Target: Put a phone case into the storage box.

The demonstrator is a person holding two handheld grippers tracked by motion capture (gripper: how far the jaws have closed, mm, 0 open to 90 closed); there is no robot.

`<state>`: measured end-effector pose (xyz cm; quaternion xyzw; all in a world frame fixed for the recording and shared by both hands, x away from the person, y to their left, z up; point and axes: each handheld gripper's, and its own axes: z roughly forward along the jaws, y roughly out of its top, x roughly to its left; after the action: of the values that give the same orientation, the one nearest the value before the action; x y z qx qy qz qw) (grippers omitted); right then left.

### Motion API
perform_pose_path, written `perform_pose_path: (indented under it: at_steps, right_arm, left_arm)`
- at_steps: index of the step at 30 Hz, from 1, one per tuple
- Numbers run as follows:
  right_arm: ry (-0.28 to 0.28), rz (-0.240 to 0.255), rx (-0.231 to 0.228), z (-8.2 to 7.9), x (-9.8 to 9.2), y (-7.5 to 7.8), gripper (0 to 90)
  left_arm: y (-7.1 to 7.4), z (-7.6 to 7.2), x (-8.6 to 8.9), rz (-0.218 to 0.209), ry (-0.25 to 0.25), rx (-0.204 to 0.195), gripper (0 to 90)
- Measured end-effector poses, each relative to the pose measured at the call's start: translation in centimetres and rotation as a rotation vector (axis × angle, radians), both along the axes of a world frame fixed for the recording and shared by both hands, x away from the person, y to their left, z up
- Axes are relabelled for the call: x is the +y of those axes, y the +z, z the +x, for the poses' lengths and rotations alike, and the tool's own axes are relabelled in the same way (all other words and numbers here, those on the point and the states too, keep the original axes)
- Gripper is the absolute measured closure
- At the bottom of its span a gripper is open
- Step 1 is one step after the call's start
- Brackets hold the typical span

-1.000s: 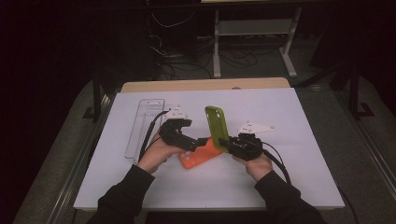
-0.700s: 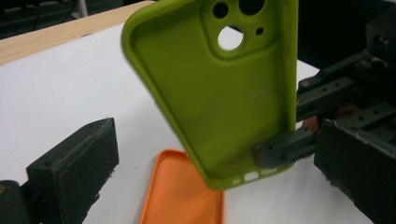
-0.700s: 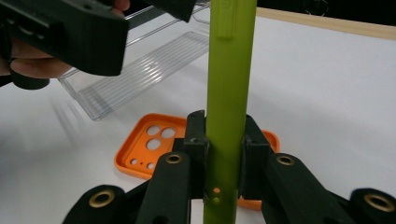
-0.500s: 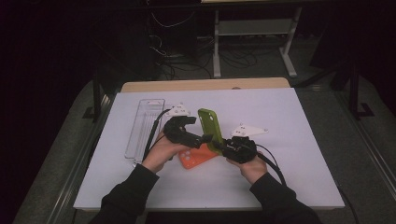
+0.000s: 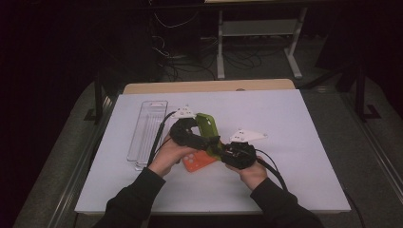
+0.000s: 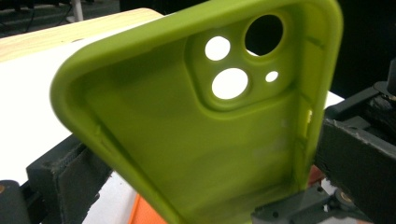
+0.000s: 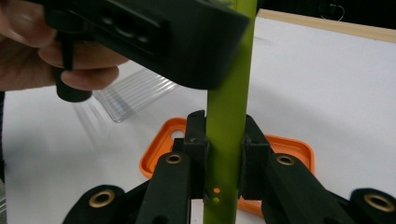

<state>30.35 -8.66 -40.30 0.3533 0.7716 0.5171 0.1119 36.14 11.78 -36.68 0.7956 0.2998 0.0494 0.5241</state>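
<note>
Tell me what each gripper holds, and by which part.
The right gripper clamps the green phone case across its thin side wall near one end. The left gripper has the case between its jaws, across its width; whether they press cannot be told.

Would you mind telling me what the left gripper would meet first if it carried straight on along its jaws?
Probably the green phone case: its hollow inside faces the left gripper directly, between the jaws. Just behind stands the right gripper, clamped on the case's edge, with the orange case lying flat below. Depth is hard to judge.

Dark lab, white table (image 5: 294, 123) lit from above.
Beyond the grippers: wooden edge strip (image 5: 209, 86), white-legged bench (image 5: 259, 33), cables on floor (image 5: 180, 61).
</note>
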Motion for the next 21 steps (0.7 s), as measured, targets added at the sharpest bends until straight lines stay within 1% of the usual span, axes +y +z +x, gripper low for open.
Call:
perform_pose_path:
  at_steps: [1, 2, 4, 7, 11, 12, 13, 14, 15, 16, 18, 19, 21]
  right_arm:
    - [0.003, -0.004, -0.007, 0.01, 0.02, 0.0, 75.7]
    - [0.005, -0.001, 0.0, -0.08, 0.11, 0.02, 75.6]
    - [0.007, -0.001, -0.002, -0.13, 0.24, -0.01, 75.6]
    - [0.009, -0.007, -0.002, -0.18, 0.39, -0.1, 75.7]
    - [0.006, -0.013, -0.006, -0.23, 0.51, -0.17, 75.6]
    - [0.004, -0.017, -0.008, -0.21, 0.5, -0.19, 75.7]
    - [0.004, -0.017, -0.008, -0.22, 0.5, -0.2, 75.7]
    - [0.003, -0.018, -0.01, -0.23, 0.52, -0.21, 75.7]
    - [0.004, -0.021, -0.013, -0.24, 0.54, -0.23, 75.7]
    - [0.004, -0.022, -0.011, -0.28, 0.58, -0.24, 75.6]
    - [0.003, -0.026, -0.014, -0.32, 0.65, -0.26, 75.6]
    - [0.002, -0.029, -0.016, -0.34, 0.68, -0.28, 75.6]
    - [0.003, -0.036, -0.021, -0.32, 0.73, -0.36, 75.6]
  left_arm:
    - [-0.04, 0.02, -0.01, -0.001, -0.001, 0.001, 0.0]
    - [-0.06, 0.02, -0.01, 0.0, -0.002, 0.002, 0.0]
    - [-0.13, 0.04, -0.03, 0.0, -0.001, 0.002, 0.0]
    - [-0.25, -0.02, -0.2, -0.017, 0.001, 0.011, 0.0]
    - [-0.27, 0.04, -0.13, -0.02, 0.003, 0.014, 0.0]
    - [-0.27, 0.04, -0.13, -0.025, 0.007, 0.014, 0.6]
    - [-0.26, -0.02, -0.15, -0.039, 0.019, 0.015, 1.9]
    - [-0.18, 0.02, 0.03, -0.027, 0.018, 0.009, 3.6]
    - [-0.21, -0.04, 0.02, -0.05, 0.029, 0.006, 5.9]
    - [-0.21, 0.0, 0.12, -0.046, 0.027, -0.002, 7.8]
    - [-0.23, -0.05, 0.14, -0.06, 0.034, 0.005, 9.4]
    - [-0.25, -0.03, 0.22, -0.052, 0.03, 0.004, 9.6]
    - [-0.33, -0.07, 0.21, -0.055, 0.032, 0.001, 10.4]
